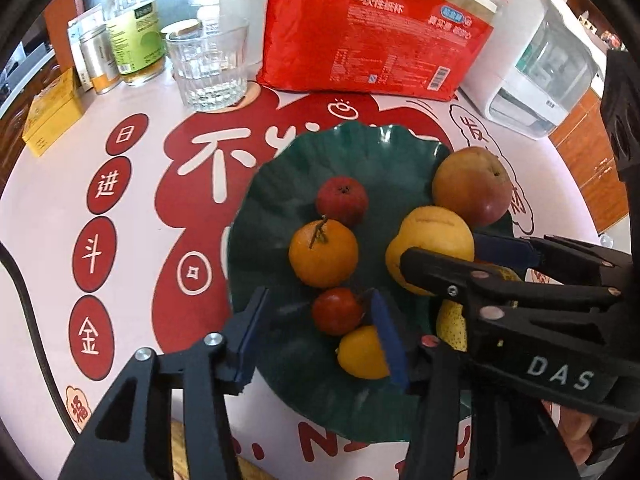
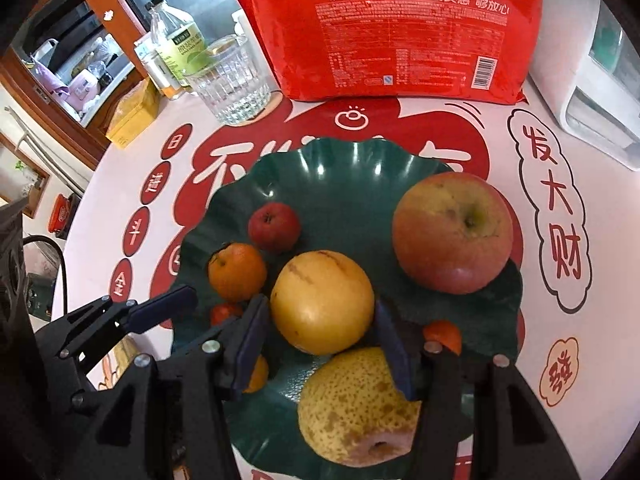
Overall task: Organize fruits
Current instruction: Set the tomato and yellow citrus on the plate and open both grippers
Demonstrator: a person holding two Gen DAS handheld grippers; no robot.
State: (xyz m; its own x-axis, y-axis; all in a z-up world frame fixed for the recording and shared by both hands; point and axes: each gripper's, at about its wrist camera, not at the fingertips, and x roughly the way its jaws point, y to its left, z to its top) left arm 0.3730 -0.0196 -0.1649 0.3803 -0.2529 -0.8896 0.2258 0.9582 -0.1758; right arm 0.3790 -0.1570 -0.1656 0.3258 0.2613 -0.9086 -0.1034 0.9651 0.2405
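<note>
Plainly, red packet [image 2: 392, 36] reads "一次性纸杯", right gripper [image 1: 472, 248] body reads "DAS"

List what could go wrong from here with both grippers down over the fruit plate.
1. The left gripper and right gripper work close together over the green plate; their fingers may collide.
2. The right gripper's open jaws flank the yellow round fruit, which touches the speckled pear; lifting it may roll the pear.
3. The small red fruit beside the left gripper's pads could be knocked off.
</note>
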